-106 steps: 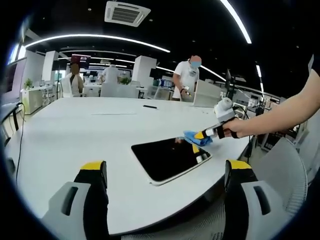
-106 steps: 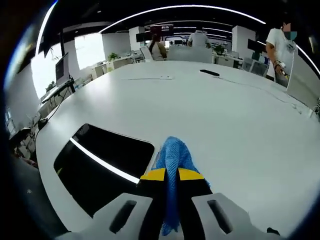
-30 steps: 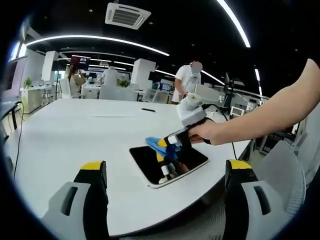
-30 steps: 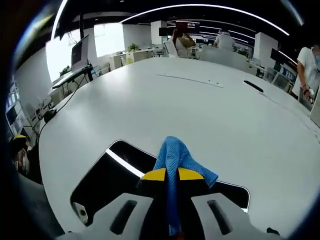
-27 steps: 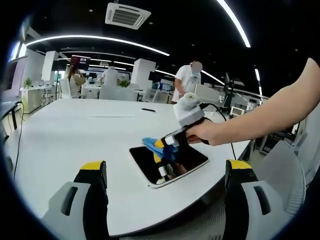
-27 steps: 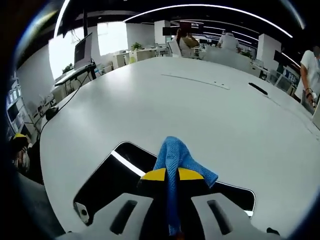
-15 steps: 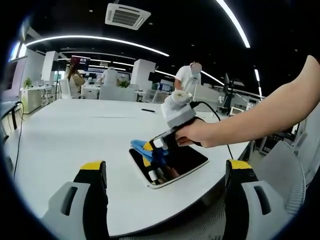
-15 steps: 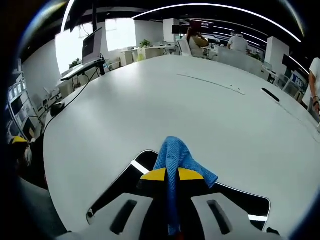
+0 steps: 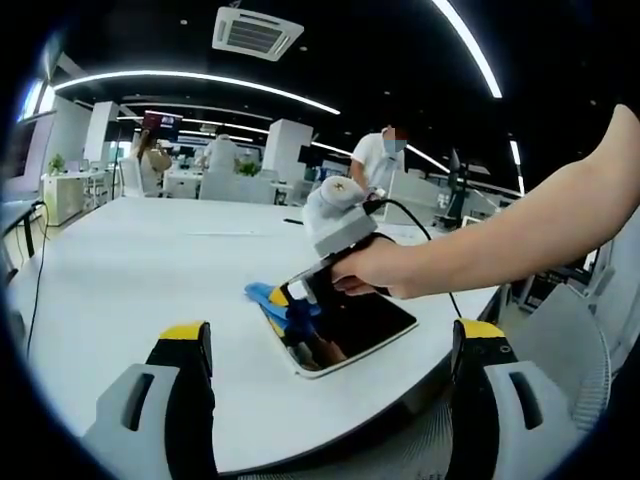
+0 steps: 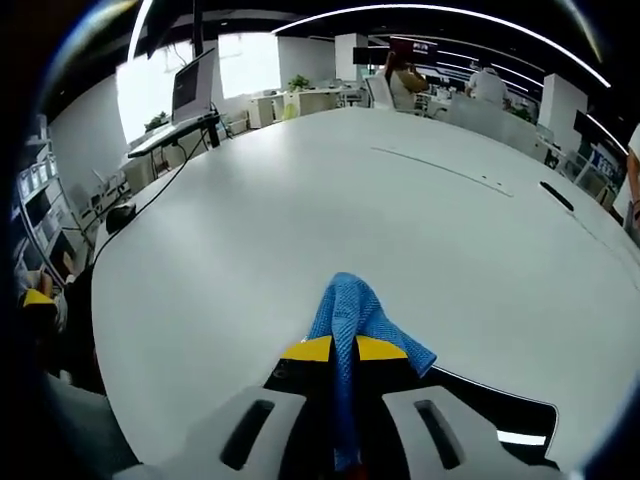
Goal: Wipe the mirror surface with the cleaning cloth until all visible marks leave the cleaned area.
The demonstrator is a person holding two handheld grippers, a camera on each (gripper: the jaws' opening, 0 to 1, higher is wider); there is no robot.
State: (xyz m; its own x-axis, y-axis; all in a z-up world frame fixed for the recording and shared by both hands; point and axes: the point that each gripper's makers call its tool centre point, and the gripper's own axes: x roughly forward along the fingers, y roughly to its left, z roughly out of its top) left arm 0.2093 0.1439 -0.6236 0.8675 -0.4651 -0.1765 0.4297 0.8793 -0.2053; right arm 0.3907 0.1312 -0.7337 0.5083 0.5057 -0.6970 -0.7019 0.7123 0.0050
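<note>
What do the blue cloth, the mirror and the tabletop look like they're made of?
Cloth: a soft woven or knit fabric, likely microfibre; it shows a fine nubby texture and folds limply in the right claw. Mirror: glossy glass-like face, dark and reflective, with a thin pale rim; its backing can't be told. Table: smooth matte white surface, probably laminate, with soft, diffuse glare.

Broad white table [image 9: 130, 270], standing people [image 9: 378, 160] behind, ceiling vent [image 9: 257, 32] overhead.

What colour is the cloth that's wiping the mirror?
The cleaning cloth is bright blue. It shows best in the right gripper view, pinched between the yellow-tipped jaws.
</note>
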